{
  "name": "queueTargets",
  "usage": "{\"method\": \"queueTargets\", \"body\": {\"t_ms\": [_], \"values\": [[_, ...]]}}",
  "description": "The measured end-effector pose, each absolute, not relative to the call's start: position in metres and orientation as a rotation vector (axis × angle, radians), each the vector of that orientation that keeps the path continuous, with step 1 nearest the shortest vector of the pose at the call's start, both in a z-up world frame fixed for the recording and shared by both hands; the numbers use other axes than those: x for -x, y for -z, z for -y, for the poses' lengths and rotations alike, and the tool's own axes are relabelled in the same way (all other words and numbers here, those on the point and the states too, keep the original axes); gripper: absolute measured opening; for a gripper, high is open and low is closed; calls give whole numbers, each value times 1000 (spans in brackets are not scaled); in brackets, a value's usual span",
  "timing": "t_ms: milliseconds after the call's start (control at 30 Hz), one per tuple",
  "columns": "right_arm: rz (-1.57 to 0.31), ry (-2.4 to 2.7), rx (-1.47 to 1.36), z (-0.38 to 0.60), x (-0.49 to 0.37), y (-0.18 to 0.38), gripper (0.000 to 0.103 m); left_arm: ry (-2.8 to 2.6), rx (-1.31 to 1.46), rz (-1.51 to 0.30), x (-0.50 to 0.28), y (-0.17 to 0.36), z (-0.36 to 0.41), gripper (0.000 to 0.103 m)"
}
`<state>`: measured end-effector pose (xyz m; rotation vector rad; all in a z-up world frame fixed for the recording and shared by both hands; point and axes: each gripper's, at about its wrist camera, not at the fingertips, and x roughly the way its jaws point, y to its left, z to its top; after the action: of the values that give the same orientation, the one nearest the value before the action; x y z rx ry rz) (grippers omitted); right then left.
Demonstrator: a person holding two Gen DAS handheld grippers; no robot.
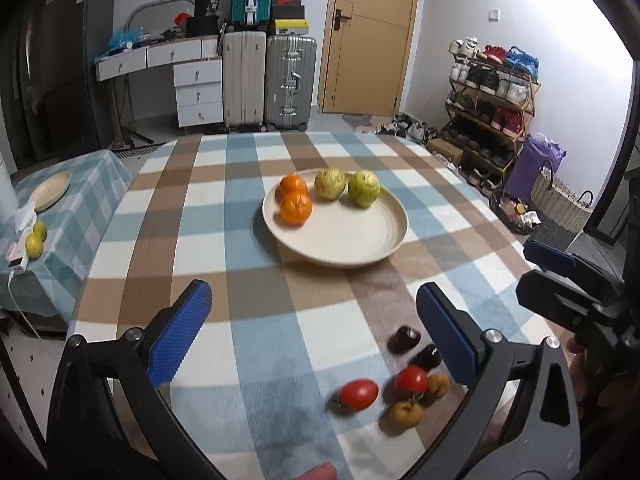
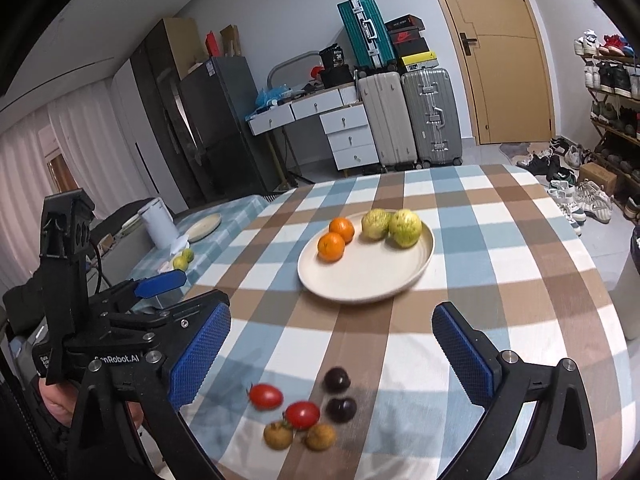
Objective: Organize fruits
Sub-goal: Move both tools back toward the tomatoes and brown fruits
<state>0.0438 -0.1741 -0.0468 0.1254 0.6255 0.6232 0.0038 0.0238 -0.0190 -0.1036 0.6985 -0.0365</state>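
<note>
Cream-coloured and shallow, the plate (image 2: 424, 268) sits at centre frame in the right wrist view, already carrying two oranges (image 2: 331, 246) and two green fruits (image 2: 405, 228), while the small loose fruits lie low in the frame between your right gripper (image 2: 330, 348) pads. Both that gripper and your left gripper (image 1: 314, 328) stand spread wide and empty. Pick one outlying piece, probably the left tomato (image 2: 265, 395), and close gently, since neighbours nearly touch and will roll.
</note>
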Motion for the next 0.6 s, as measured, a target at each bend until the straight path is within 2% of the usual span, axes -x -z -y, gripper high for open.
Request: {"method": "queueTargets", "body": {"t_ms": [600], "values": [[-704,-599,-132,180,-21,84,103,98,79,-865,-8,86,-18,102]]}}
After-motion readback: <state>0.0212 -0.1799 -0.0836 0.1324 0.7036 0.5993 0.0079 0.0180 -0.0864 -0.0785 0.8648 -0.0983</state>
